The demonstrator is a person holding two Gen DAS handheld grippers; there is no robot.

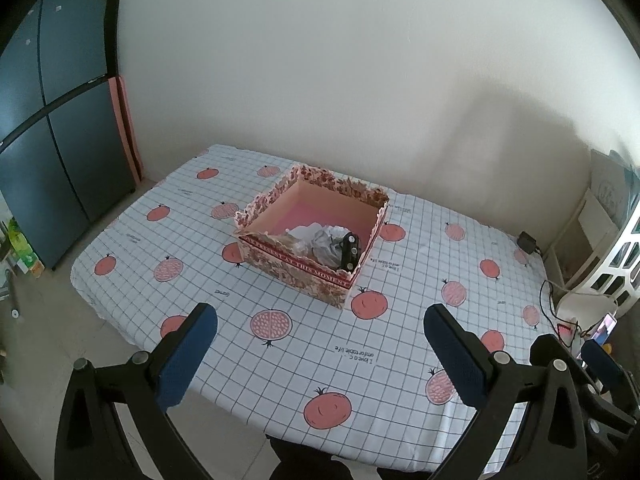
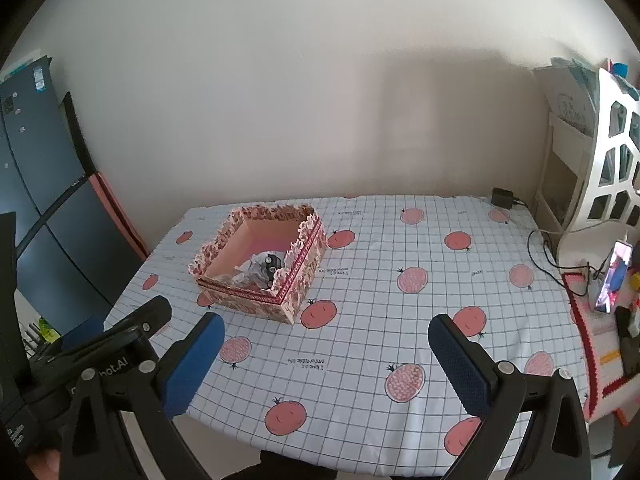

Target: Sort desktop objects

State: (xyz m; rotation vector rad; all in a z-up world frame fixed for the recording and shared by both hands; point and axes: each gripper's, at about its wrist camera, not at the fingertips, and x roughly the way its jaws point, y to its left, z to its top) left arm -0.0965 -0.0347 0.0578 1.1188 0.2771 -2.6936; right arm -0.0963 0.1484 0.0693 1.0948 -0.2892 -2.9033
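Evidently done | my left fingers [image 1: 320, 354] and right fingers [image 2: 326, 360] hung released, empty, back from the tabletop [image 2: 400, 320] | clutter sat gathered inside the box [image 1: 296, 270].

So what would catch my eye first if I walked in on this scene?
Probably the patterned box standing on the checked tablecloth with its pink fruit prints, holding crumpled wrapping and a small black object. Then the two open grippers, left and right, held low over the table's near edge, both empty.
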